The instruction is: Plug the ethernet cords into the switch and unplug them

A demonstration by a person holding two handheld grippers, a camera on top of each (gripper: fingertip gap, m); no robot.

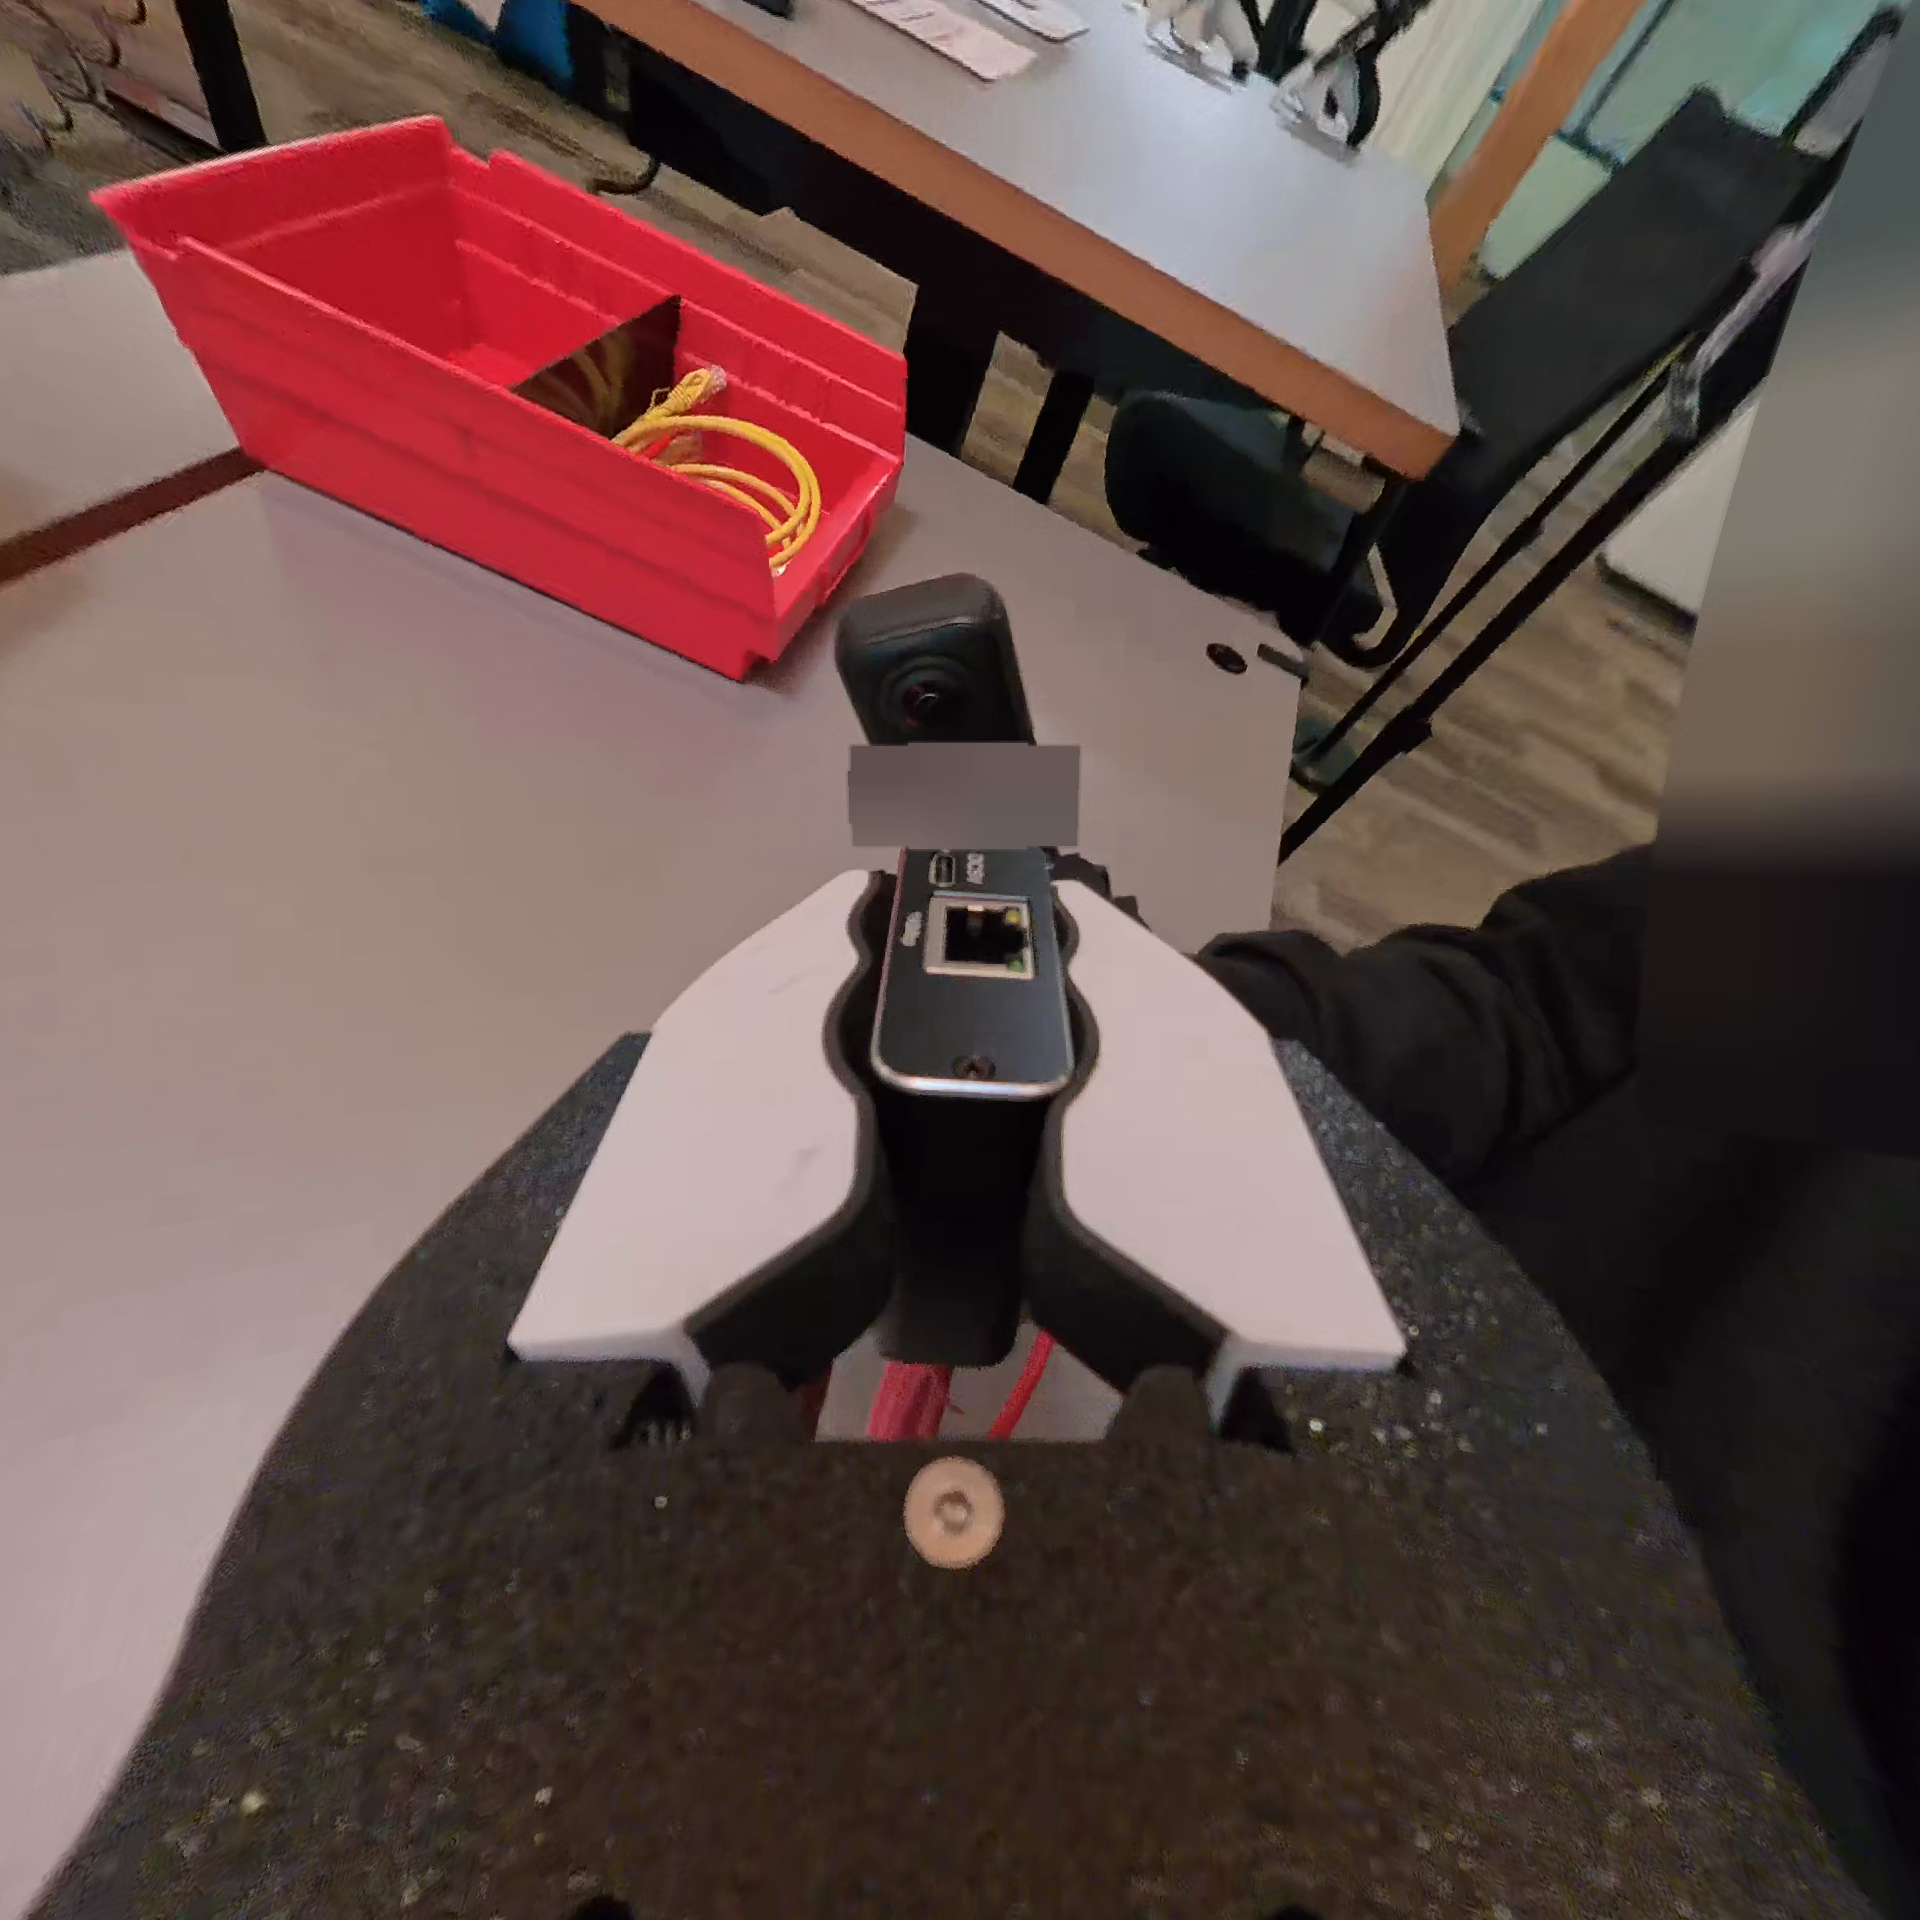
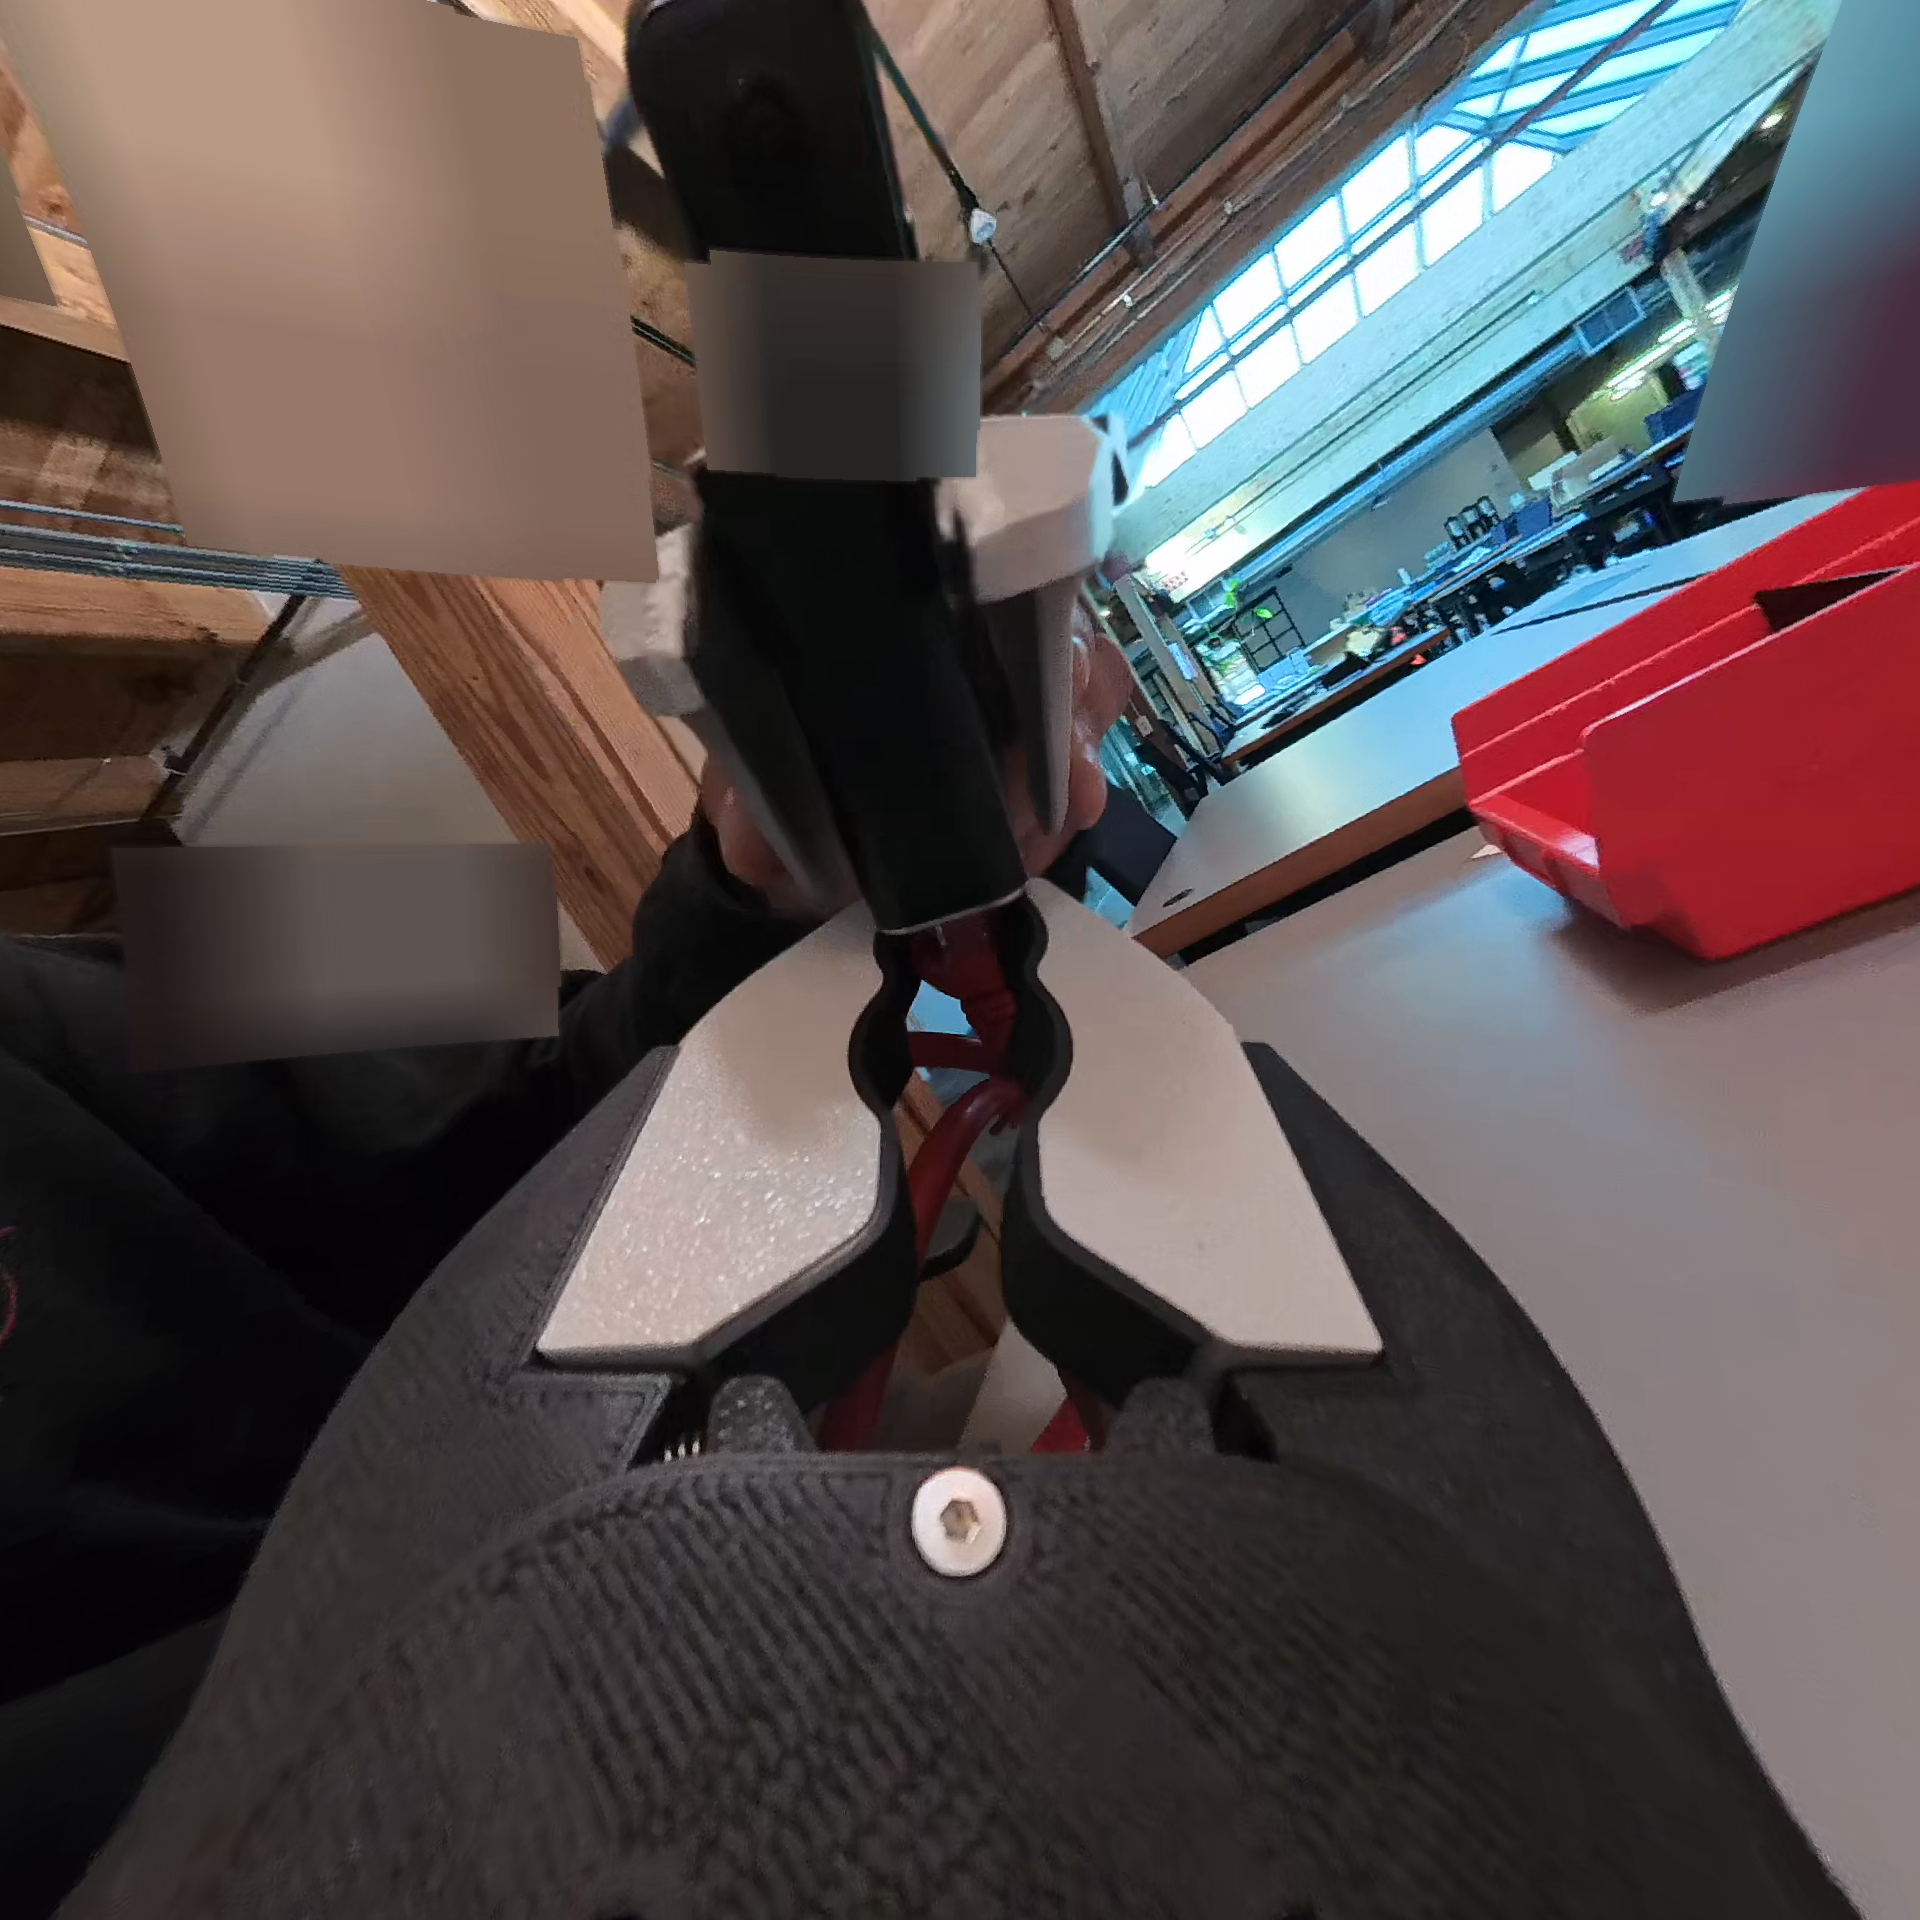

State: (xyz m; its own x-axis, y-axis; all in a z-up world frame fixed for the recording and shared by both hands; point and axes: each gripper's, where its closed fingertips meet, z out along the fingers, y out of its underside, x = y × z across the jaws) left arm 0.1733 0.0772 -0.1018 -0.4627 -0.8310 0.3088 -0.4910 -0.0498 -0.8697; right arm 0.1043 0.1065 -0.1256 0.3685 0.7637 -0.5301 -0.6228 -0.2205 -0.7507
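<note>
The left tongs (image 1: 966, 997) are clamped on the black switch (image 1: 971, 1039), pointing toward 12 o'clock. The right tongs (image 2: 961, 997) grip the red ethernet plug (image 2: 982, 997), angled upward.

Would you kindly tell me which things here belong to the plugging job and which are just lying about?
Part of the job:
- switch, clamped in the left gripper
- red cord, plug held by the right gripper at the switch's end
- yellow cords in the red bin

Just lying about:
- second table
- black chair
</note>
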